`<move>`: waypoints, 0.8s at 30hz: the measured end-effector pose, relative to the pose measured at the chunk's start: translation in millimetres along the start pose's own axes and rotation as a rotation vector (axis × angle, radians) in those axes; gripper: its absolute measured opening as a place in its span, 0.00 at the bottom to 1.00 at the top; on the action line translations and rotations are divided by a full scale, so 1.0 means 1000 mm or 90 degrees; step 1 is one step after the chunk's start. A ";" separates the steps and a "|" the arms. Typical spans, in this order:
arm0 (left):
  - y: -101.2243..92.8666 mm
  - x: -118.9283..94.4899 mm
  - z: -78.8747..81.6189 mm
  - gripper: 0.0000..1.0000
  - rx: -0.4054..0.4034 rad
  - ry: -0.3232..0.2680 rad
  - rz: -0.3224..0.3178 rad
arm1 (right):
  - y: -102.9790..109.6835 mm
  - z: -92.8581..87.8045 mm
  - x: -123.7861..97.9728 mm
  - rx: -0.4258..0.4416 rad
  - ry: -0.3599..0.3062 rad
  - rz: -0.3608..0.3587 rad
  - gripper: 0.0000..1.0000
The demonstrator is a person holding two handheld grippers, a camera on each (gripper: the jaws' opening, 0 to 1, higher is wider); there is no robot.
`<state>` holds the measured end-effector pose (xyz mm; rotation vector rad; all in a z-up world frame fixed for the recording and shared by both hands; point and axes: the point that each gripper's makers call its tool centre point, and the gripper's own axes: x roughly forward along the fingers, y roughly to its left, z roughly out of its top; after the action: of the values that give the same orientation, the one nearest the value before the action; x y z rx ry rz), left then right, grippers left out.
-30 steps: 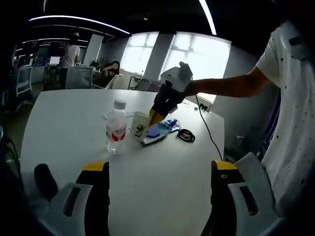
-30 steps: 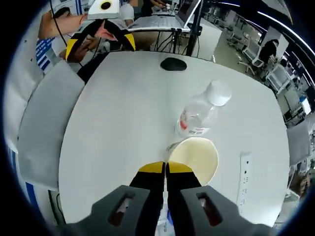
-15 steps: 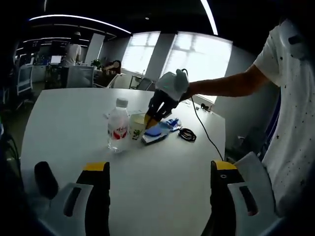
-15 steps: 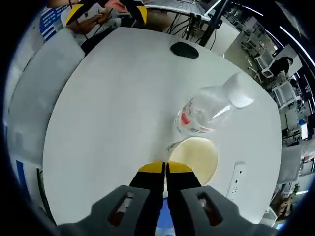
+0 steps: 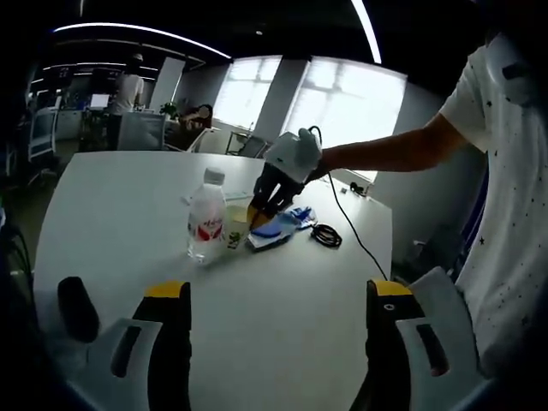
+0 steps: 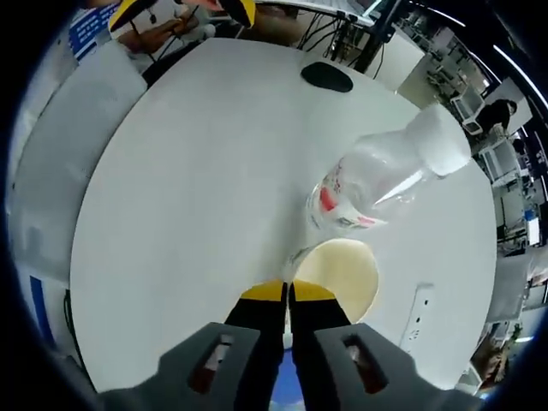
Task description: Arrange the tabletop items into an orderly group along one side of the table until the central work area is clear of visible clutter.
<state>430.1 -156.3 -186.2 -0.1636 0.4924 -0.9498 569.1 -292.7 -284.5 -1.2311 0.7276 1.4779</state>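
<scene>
Two grippers work a white table, and the scene has tightened since a second ago: the paper cup now sits against the water bottle, where a gap showed between them before. Nearest the onlooker, the left gripper hangs over bare tabletop with its jaws spread wide and nothing between them, a broad stretch of clear surface running from it to the cluster. At the cluster, the right gripper has its yellow-tipped jaws pressed together at the cup's rim; whether the rim is pinched between them cannot be told. In the right gripper view the cup's open mouth lies just beside the jaw tips, the bottle touching its far side. Just beside the cup, a blue object lies flat, then a coiled black cable. Beyond the bottle, a dark oval object rests near the table's far edge.
</scene>
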 end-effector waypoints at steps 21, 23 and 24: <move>0.001 0.003 -0.003 0.86 -0.003 0.001 -0.002 | 0.002 0.000 0.006 0.010 -0.006 0.002 0.08; 0.001 0.003 -0.003 0.86 -0.003 0.003 0.000 | 0.001 0.000 0.005 0.011 -0.005 0.000 0.07; 0.001 0.003 -0.003 0.86 -0.005 0.002 -0.001 | 0.001 0.001 0.005 0.013 -0.008 0.001 0.08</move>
<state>430.6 -158.2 -190.3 -0.1688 0.4993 -0.9496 568.0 -290.6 -289.0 -1.2050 0.7332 1.4757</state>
